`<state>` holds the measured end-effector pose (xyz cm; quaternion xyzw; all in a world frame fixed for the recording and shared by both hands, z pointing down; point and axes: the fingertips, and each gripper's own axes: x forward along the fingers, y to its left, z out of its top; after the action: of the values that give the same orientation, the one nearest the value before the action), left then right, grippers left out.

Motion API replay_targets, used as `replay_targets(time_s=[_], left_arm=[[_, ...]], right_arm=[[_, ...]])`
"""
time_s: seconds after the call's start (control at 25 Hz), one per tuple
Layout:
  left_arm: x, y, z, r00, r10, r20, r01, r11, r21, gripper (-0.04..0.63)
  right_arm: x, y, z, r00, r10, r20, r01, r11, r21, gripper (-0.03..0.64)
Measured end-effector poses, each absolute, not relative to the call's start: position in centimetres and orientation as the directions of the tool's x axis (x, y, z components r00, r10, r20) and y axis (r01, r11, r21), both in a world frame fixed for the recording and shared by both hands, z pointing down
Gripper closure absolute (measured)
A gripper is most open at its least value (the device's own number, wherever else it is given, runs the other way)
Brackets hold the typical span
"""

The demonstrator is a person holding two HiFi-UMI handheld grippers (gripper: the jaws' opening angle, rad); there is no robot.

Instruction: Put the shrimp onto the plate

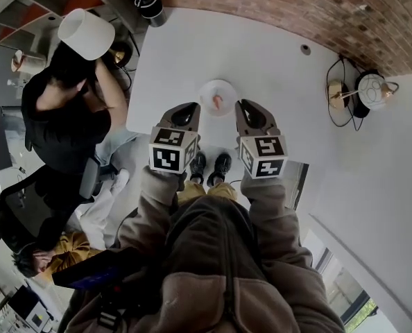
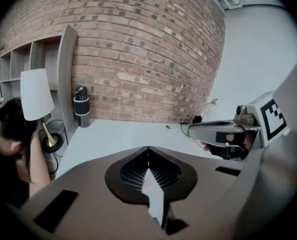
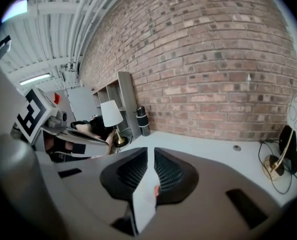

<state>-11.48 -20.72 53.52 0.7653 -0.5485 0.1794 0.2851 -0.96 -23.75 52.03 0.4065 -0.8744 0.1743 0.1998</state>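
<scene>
From above, the small pink shrimp (image 1: pixel 218 101) lies on the round white plate (image 1: pixel 207 89), on the white worktop (image 1: pixel 289 75). In the left gripper view the left gripper (image 2: pixel 148 150) has its fingers closed at the tips, empty, with the brick wall (image 2: pixel 138 59) at 12 o'clock. In the right gripper view the right gripper (image 3: pixel 149 156) has its fingers a slit apart, holding nothing.

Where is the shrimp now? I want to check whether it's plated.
In the head view the shrimp lies on the small white plate on the white table, just ahead of and between the left gripper and the right gripper.
</scene>
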Motion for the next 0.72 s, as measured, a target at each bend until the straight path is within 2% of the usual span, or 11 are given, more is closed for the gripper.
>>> replay_targets(time_s=[0.56, 0.72], left_arm=[[-9.0, -22.9, 37.4, 0.361, -0.879, 0.311, -0.932, -0.339, 0.126, 0.591], [-7.3, -22.6, 34.4, 0.377, -0.887, 0.266, -0.926, -0.363, 0.102, 0.591]], right_arm=[[2.8, -22.4, 34.5, -0.55, -0.821, 0.156, -0.831, 0.556, -0.003, 0.575], [4.2, -21.7, 31.6, -0.542, -0.834, 0.108, -0.837, 0.546, 0.018, 0.575]])
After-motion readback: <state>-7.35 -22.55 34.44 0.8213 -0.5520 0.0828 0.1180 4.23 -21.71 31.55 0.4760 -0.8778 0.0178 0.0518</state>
